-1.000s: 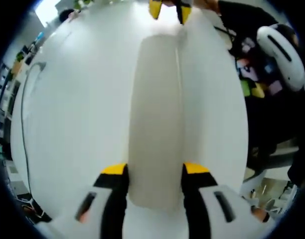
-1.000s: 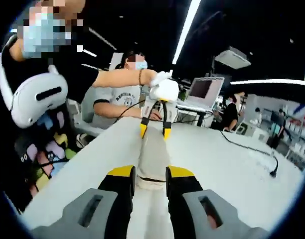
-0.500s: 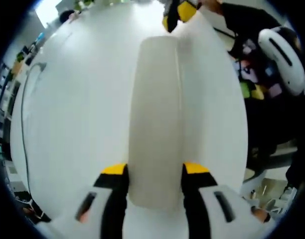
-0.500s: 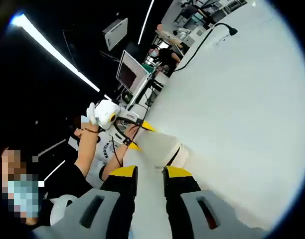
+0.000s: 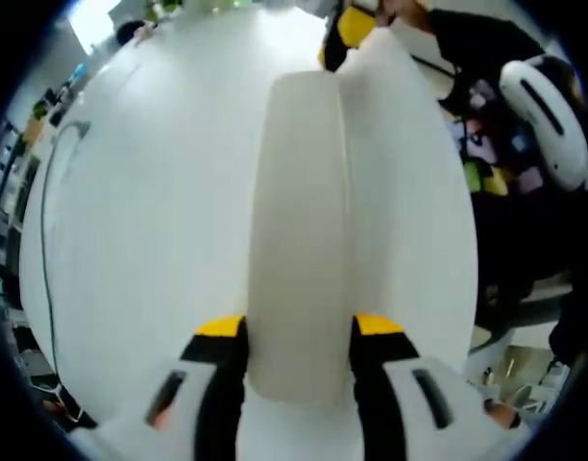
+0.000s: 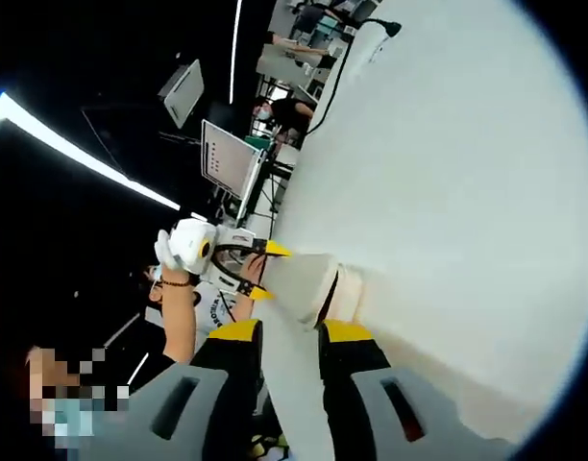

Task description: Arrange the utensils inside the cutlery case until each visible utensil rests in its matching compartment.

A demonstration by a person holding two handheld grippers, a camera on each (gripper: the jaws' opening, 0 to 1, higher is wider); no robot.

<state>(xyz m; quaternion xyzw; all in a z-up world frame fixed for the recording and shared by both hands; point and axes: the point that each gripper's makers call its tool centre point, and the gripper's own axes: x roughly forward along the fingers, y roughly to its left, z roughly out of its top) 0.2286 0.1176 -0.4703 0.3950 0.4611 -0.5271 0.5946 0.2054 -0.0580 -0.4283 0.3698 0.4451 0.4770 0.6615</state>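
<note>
The left gripper (image 5: 299,331) clamped the near end of a long pale cutlery case (image 5: 302,221) above the white table (image 5: 150,211). The right gripper (image 5: 350,27) met the case's far end.

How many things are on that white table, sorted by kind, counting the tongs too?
Cutlery case: 1
Tongs, left tongs and right tongs: 2
Black cable: 1
Total: 4
</note>
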